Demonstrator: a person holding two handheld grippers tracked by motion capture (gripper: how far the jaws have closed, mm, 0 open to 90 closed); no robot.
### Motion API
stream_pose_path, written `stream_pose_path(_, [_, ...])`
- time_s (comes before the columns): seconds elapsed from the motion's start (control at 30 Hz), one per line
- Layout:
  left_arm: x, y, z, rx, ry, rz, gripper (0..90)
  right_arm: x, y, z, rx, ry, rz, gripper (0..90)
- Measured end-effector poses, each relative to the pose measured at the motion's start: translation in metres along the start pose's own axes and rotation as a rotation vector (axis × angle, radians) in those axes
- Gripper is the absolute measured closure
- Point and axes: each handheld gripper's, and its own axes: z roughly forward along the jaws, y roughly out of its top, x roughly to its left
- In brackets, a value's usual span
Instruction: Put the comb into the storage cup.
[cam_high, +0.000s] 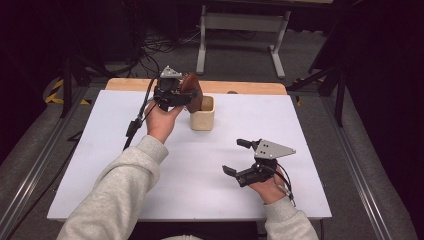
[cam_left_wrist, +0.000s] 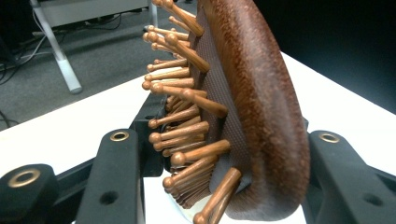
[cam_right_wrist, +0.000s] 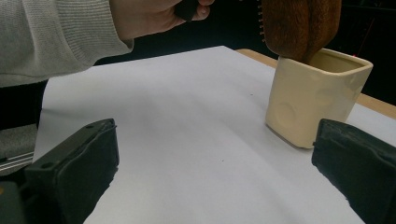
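Observation:
A brown wooden hairbrush (cam_high: 192, 90) stands with its lower end inside a cream cup (cam_high: 202, 117) at the back of the white table (cam_high: 190, 170). My left gripper (cam_high: 186, 96) is shut on the brush head. In the left gripper view one jaw lies against the brush's smooth back (cam_left_wrist: 271, 107) and the other against its pin tips. In the right gripper view the hairbrush (cam_right_wrist: 299, 28) rises out of the cup (cam_right_wrist: 313, 98). Near the front right, my right gripper (cam_high: 235, 156) hovers low over the table. It is open with nothing between its fingers, well short of the cup.
A wooden board edge (cam_high: 240, 87) runs behind the white table top. A desk's white legs (cam_high: 240, 35) and cables lie on the floor beyond. The left gripper's cable (cam_high: 136, 125) trails over the table's left part. Metal rails flank both sides.

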Motion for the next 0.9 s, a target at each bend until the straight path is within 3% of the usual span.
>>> stream_pose_path(0.17, [0.002, -0.002, 0.002, -0.017, -0.004, 0.003, 47.7, 0.000, 0.000, -0.001, -0.002, 0.001, 0.000, 1.2])
stream_pose_path(0.3, [0.001, -0.006, 0.003, -0.066, -0.005, 0.023, 40.7, 0.000, 0.000, 0.000, -0.001, 0.004, 0.000, 1.2])
stream_pose_path(0.37, [0.001, -0.007, 0.002, -0.068, -0.014, 0.022, 33.4, 0.000, 0.000, 0.000, -0.001, 0.005, 0.002, 1.2])
stream_pose_path(0.43, [0.000, -0.008, 0.001, -0.073, -0.011, 0.049, 27.4, 0.000, 0.000, 0.000, 0.000, 0.006, 0.000, 1.2])
stream_pose_path(0.5, [-0.002, -0.008, 0.000, -0.074, 0.033, 0.080, 17.0, 0.000, 0.000, 0.000, -0.002, 0.008, 0.000, 1.2])
stream_pose_path(0.6, [-0.001, -0.008, -0.002, -0.070, 0.056, 0.078, 3.3, 0.000, 0.000, 0.000, -0.002, 0.008, 0.003, 1.2])
stream_pose_path(0.9, [0.002, -0.005, -0.025, -0.118, 0.084, 0.109, 0.1, 0.000, 0.000, 0.000, -0.004, 0.006, 0.005, 1.2])
